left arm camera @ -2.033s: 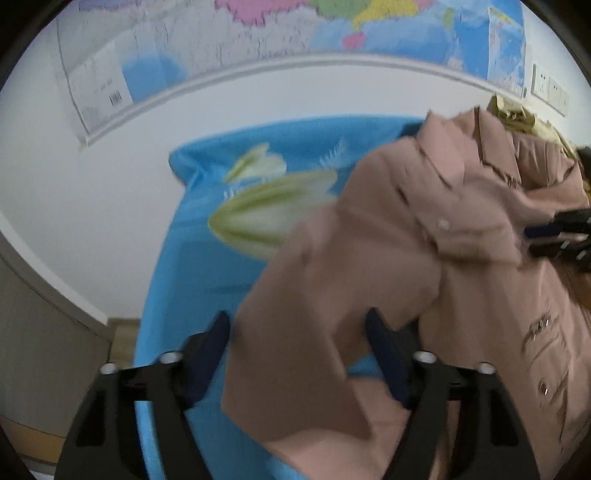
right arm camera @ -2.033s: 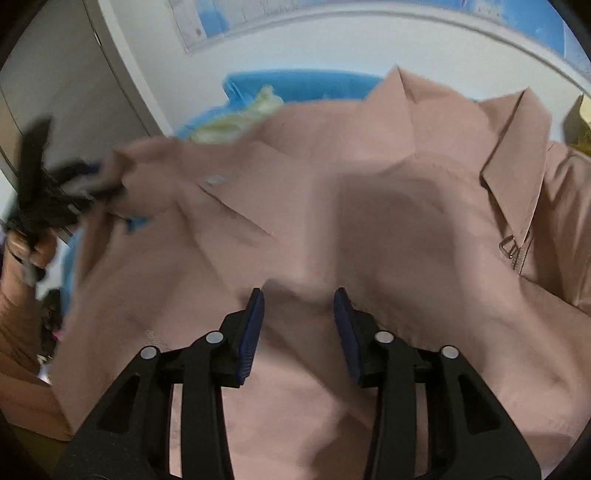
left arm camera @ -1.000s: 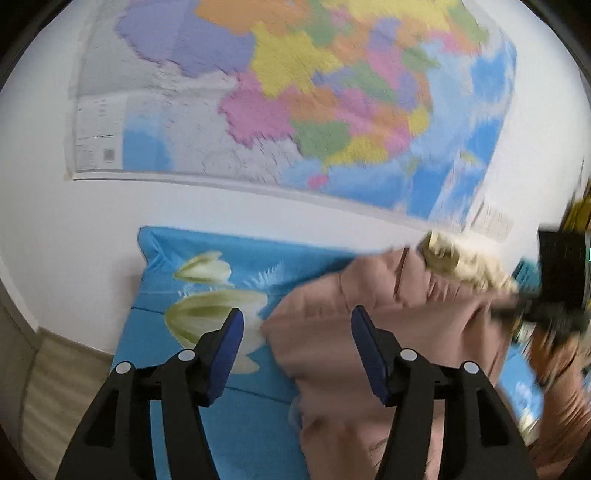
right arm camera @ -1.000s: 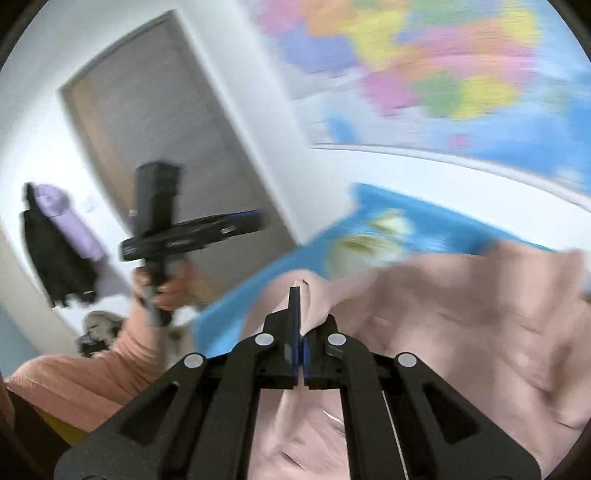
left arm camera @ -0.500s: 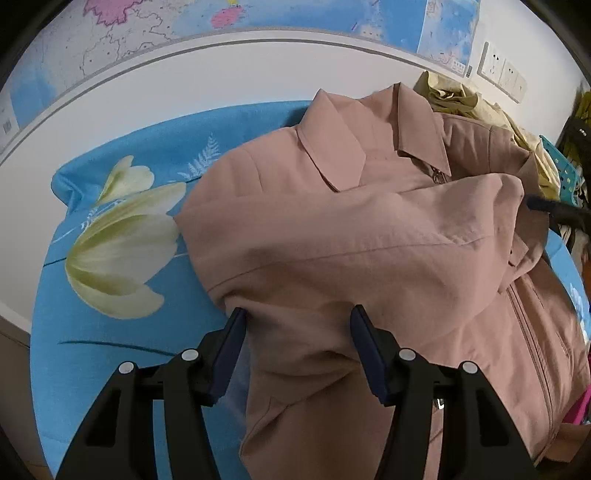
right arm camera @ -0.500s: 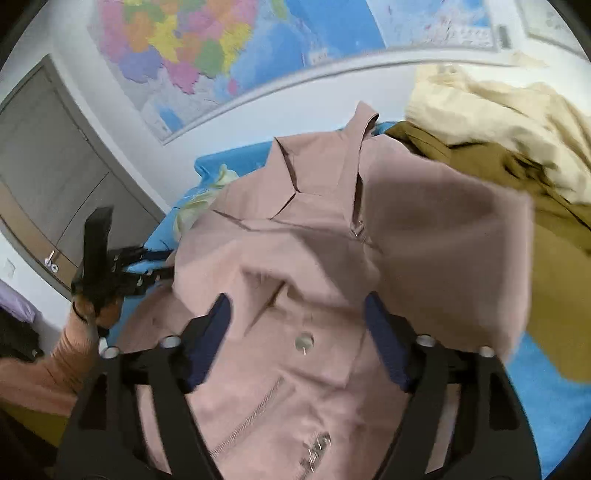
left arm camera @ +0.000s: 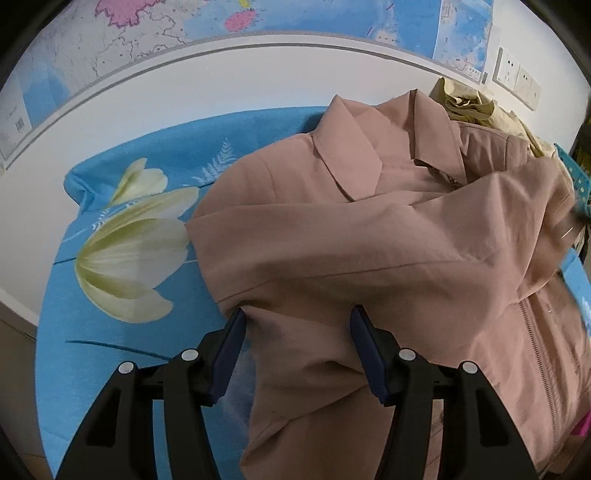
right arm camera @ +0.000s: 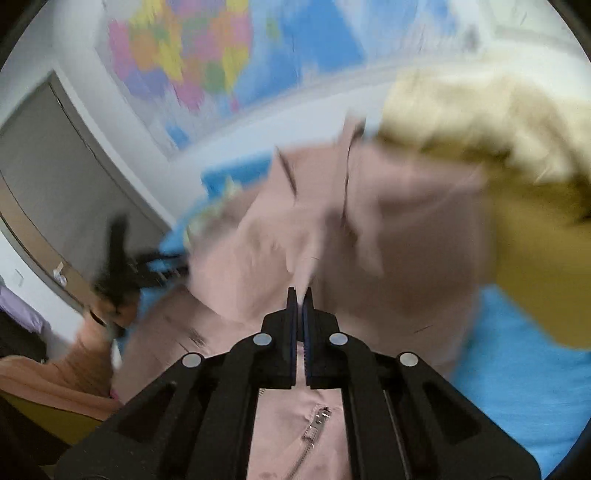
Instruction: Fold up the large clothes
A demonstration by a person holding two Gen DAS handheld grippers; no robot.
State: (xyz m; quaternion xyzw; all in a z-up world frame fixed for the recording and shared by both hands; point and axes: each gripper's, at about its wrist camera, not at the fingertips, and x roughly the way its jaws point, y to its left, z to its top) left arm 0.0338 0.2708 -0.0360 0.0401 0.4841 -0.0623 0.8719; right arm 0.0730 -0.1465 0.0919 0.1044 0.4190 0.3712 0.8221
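Observation:
A large dusty-pink jacket (left arm camera: pixel 369 240) lies collar-up on a blue flowered bed sheet (left arm camera: pixel 110 332), one sleeve folded across its front. My left gripper (left arm camera: pixel 299 332) hovers low over the jacket's near left part. Its jaws stand apart, the cloth lies under them, and the pads are not pressing. In the blurred right wrist view my right gripper (right arm camera: pixel 300 295) is shut, with a thin fold of the pink jacket (right arm camera: pixel 388 229) pinched between its tips. The zipper shows just below the jaws. The left gripper appears there as a dark blur (right arm camera: pixel 118 266) at the left.
A heap of yellow and olive garments (right arm camera: pixel 498 166) lies at the jacket's right, also seen as a yellow heap (left arm camera: pixel 465 103) behind the collar. A map (left arm camera: pixel 332 18) hangs on the wall behind the bed. A grey door (right arm camera: pixel 55 166) stands left.
The left gripper dropped over the jacket, then stayed still. The right gripper, open over the jacket front half a second ago, is now shut on a fold of it and swinging.

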